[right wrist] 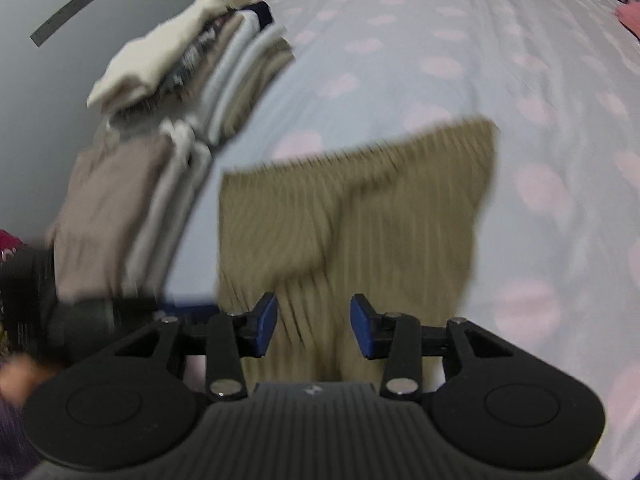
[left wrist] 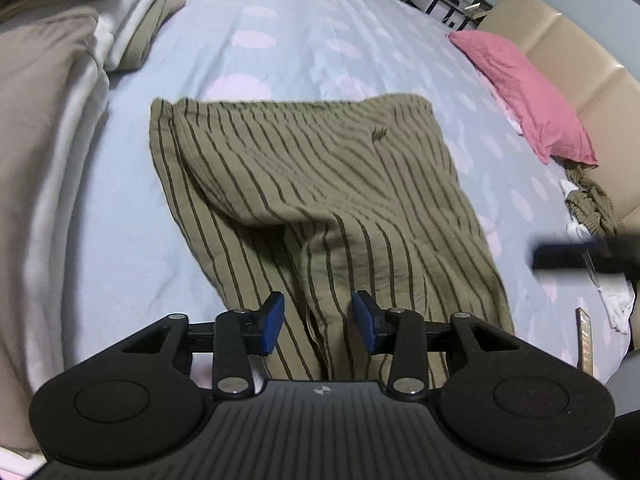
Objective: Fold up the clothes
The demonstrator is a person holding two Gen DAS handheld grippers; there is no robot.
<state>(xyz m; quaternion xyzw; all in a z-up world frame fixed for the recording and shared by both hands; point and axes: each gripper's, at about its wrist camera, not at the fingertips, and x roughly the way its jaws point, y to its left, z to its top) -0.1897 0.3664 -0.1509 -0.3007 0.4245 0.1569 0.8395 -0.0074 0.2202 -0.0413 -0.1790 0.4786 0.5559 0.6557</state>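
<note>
lengthwise, striped garment (left wrist: 320, 200) runs away from both spread, empty tongs (left wrist: 318, 322).

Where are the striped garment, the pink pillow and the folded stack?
striped garment (left wrist: 320, 184), left wrist view, middle of fabric
pink pillow (left wrist: 524, 96), left wrist view, top face
folded stack (right wrist: 224, 64), right wrist view, layered edges

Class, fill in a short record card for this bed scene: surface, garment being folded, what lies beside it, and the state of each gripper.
surface: bed sheet, pale blue with pink spots
garment: olive striped cloth, lying flat, partly folded
left of garment: folded clothes pile
right of garment: pink pillow
left gripper: jaws apart over garment's near edge, nothing pinched
right gripper: jaws apart over garment, nothing pinched, view blurred
</note>
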